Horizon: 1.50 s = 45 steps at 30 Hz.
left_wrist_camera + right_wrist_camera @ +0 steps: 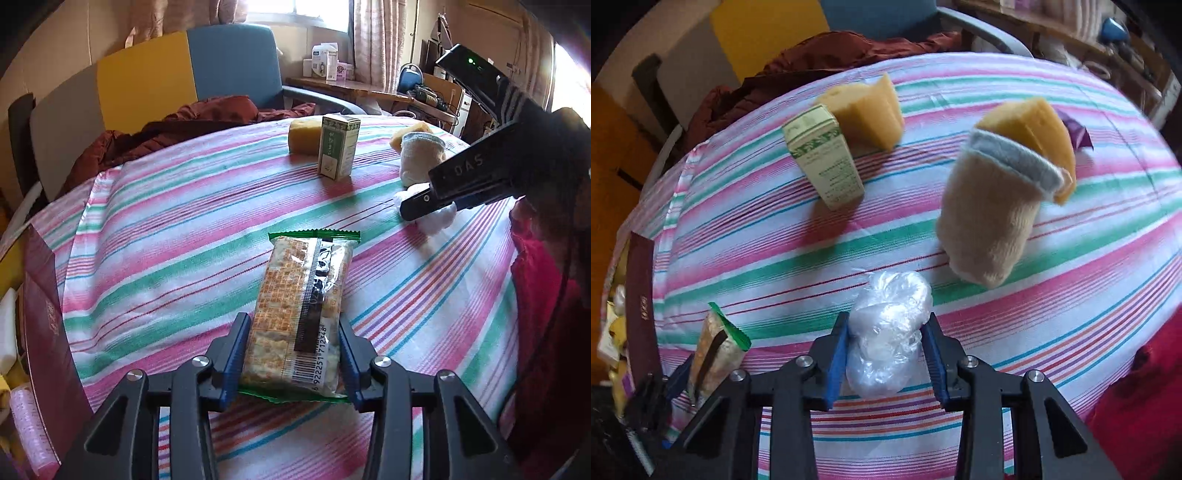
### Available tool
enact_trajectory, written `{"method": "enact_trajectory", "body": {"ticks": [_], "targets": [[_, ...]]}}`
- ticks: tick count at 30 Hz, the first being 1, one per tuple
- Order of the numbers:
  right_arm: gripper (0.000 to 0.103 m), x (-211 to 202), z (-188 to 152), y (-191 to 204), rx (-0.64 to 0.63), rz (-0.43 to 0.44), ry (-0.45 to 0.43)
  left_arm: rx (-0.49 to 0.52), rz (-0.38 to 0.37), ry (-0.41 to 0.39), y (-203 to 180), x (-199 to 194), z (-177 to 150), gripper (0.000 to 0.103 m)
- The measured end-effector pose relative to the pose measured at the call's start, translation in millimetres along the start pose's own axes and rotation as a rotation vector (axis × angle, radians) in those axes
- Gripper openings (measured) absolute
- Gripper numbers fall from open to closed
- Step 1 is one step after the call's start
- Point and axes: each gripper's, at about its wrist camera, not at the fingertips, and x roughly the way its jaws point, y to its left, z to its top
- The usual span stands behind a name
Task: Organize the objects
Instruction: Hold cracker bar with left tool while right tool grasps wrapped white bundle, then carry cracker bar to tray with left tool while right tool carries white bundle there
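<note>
A clear packet of crackers [303,295] with green ends lies lengthwise on the striped tablecloth [166,240]. My left gripper [293,321] is shut on its near end, both blue pads against its sides. The same packet [713,350] shows at the lower left of the right wrist view. A crumpled clear plastic bag [886,332] sits between the pads of my right gripper [888,321], which press on both of its sides. In the left wrist view the right gripper [417,206] reaches in from the right, over the white bag [439,218].
A green-and-white carton [823,158] stands upright beside a yellow sponge wedge [868,110]. A beige sock with a grey cuff [990,221] leans on a second sponge [1045,129]. A dark red box [48,332] stands at the table's left edge, and a chair with a rust-coloured garment [184,122] is behind.
</note>
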Motion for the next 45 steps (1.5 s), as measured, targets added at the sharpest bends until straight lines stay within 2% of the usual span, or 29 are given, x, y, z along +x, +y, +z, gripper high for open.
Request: {"method": "enact_trajectory", "body": {"ticks": [4,10,17,21,24,27,30,34,38,45], "targets": [[0.038,-3,-1,16,-0.075,0.016,-0.033,-0.029,-0.005,0.01,3,-8,-3,0.044],[0.038,-14,-2,44,-0.188,0.087,-0.101,-0.045,0.002,-0.061,8,-50,-1,0.044],[0.038,-40,-15,72,-0.265,0.178,-0.175,-0.182,0.045,-0.139,52,-111,-5,0.044],[0.038,-58,-25,109,-0.326,0.23,-0.211,-0.265,0.128,-0.194,90,-145,-18,0.044],[0.038,-66,-32,148,-0.402,0.265,-0.228,-0.336,0.192,-0.205,118,-163,-33,0.044],[0.038,-72,-40,182,-0.464,0.314,-0.231,-0.422,0.265,-0.201,147,-180,-53,0.044],[0.038,-75,-50,214,-0.527,0.358,-0.225,-0.483,0.372,-0.198,168,-196,-73,0.044],[0.038,-73,-64,251,-0.596,0.398,-0.206,-0.551,0.457,-0.191,186,-211,-96,0.044],[0.038,-74,-72,280,-0.63,0.431,-0.192,-0.592,0.516,-0.175,193,-219,-110,0.044],[0.038,-69,-80,329,-0.709,0.458,-0.167,-0.649,0.534,-0.16,197,-226,-132,0.044]]}}
